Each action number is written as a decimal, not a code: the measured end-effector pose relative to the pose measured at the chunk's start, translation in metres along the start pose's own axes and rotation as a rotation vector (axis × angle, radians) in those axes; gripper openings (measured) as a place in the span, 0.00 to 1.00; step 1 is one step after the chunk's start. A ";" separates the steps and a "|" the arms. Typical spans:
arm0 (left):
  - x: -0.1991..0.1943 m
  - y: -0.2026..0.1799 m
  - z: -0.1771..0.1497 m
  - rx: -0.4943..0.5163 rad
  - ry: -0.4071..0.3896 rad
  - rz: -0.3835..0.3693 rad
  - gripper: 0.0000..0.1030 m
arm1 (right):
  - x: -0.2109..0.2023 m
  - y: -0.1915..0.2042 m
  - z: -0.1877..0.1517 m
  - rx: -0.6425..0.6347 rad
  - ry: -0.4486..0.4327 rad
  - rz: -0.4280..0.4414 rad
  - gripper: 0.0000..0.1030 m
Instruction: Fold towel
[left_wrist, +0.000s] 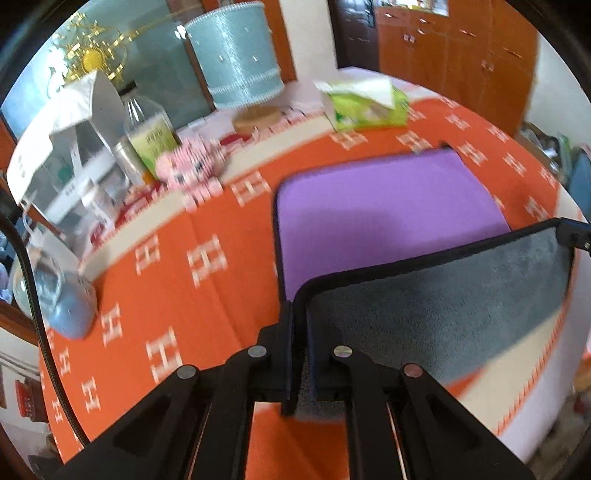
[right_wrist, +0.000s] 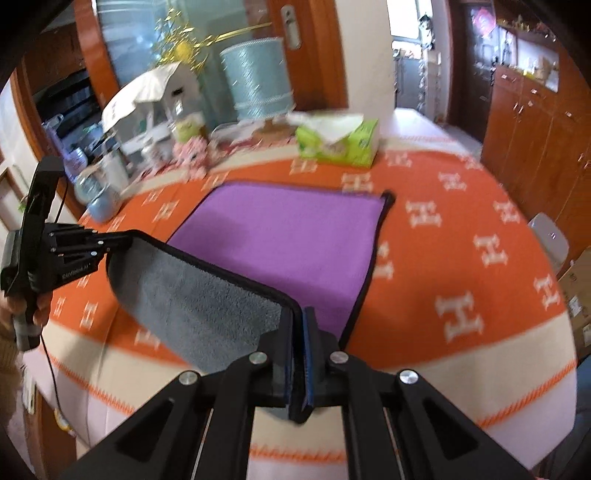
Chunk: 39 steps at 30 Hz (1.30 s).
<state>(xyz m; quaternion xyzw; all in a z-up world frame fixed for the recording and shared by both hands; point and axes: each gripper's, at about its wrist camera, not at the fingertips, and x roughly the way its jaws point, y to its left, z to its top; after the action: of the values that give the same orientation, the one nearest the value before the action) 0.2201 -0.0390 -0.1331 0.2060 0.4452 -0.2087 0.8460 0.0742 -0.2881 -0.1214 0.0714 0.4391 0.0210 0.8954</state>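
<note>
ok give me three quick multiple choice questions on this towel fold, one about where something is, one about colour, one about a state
1. Where is the tissue box?
A. beyond the towel's far edge
B. on top of the towel
C. on the floor

2. What colour is the lifted underside of the towel?
A. orange
B. grey
C. green

3. How is the towel's near edge held?
A. lying flat, untouched
B. pinched by one gripper only
C. lifted, one corner in each gripper

Answers:
1. A, as the box sits on the orange tablecloth past the purple face.
2. B, as the raised flap shows grey with a black hem.
3. C, as the left gripper and right gripper are each shut on a corner, with the edge raised between them.
</note>
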 end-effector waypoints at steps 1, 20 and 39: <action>0.004 0.000 0.008 -0.007 -0.009 0.010 0.04 | 0.004 -0.003 0.009 0.004 -0.010 -0.014 0.05; 0.111 -0.008 0.114 -0.130 -0.023 0.101 0.04 | 0.099 -0.068 0.102 0.132 -0.022 -0.134 0.05; 0.163 -0.004 0.117 -0.221 0.044 0.146 0.07 | 0.149 -0.071 0.107 0.079 0.043 -0.192 0.05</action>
<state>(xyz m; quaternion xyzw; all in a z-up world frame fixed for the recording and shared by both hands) 0.3802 -0.1329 -0.2100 0.1479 0.4680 -0.0917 0.8664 0.2483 -0.3553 -0.1839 0.0635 0.4637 -0.0808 0.8800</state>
